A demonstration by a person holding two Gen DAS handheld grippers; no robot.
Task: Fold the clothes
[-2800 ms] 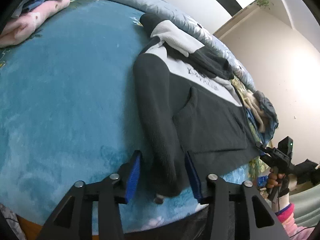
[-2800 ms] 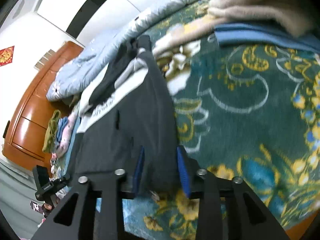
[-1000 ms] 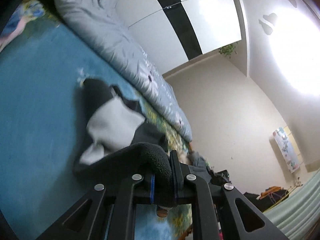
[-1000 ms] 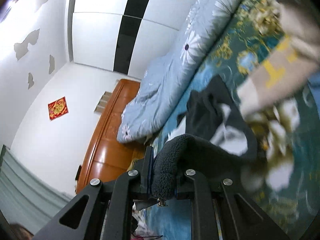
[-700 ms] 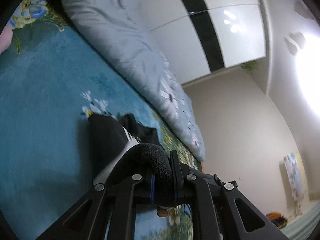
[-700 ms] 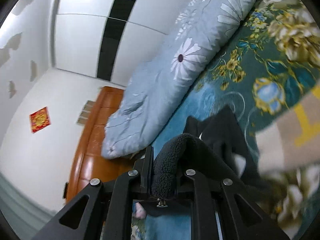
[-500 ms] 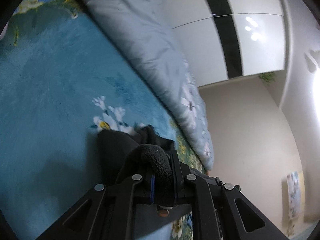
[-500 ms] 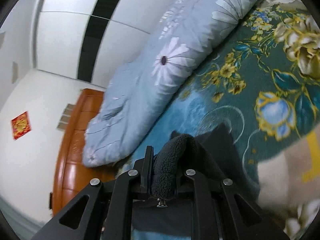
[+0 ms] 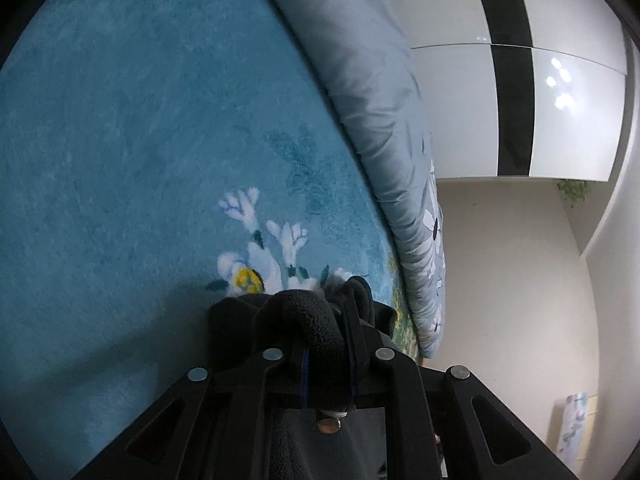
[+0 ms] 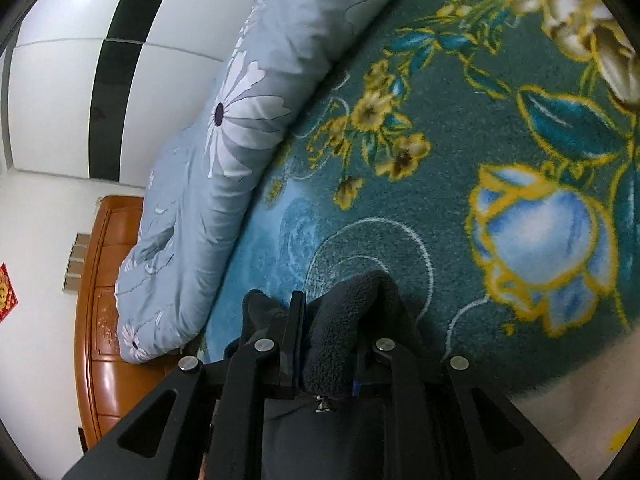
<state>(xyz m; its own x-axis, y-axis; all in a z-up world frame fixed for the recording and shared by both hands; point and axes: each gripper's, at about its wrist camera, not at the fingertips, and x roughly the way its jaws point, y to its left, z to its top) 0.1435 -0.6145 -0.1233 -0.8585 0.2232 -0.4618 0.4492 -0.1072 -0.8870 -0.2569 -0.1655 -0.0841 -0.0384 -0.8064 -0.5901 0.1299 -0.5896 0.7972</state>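
Most of the dark fleece garment (image 9: 316, 328) is hidden: in both wrist views only a rolled hem bulging up between the fingers and a flat dark stretch under the gripper frames can be seen, so its white panel and lettering are out of sight. In the left view, what lies beyond the gripper at lower right is too dim to make out.

Texture is clear close up. The garment is a thick, nubbly black pile, bunched into a rounded hump. It lies on the bed's plush teal blanket (image 9: 120, 160), whose nap carries white flowers with a yellow centre on the left side and gold-edged blue blooms on the right. A smooth pale-blue quilt (image 10: 224, 152) printed with daisies is rolled along the far edge, against a glossy white wardrobe (image 9: 576, 120) with a black stripe; a polished wooden headboard (image 10: 100, 320) shows in the right view.

The left gripper (image 9: 326, 360) clamps the fleece hem between its fingers, and the right gripper (image 10: 326, 344) does likewise, though both pairs of jaws have just been easing apart with cloth still between them.

Compared with a second ago, both grippers have come down and forward: the lifted hem now sits low over the garment's far end, near the quilt, and the white panel seen then is covered.
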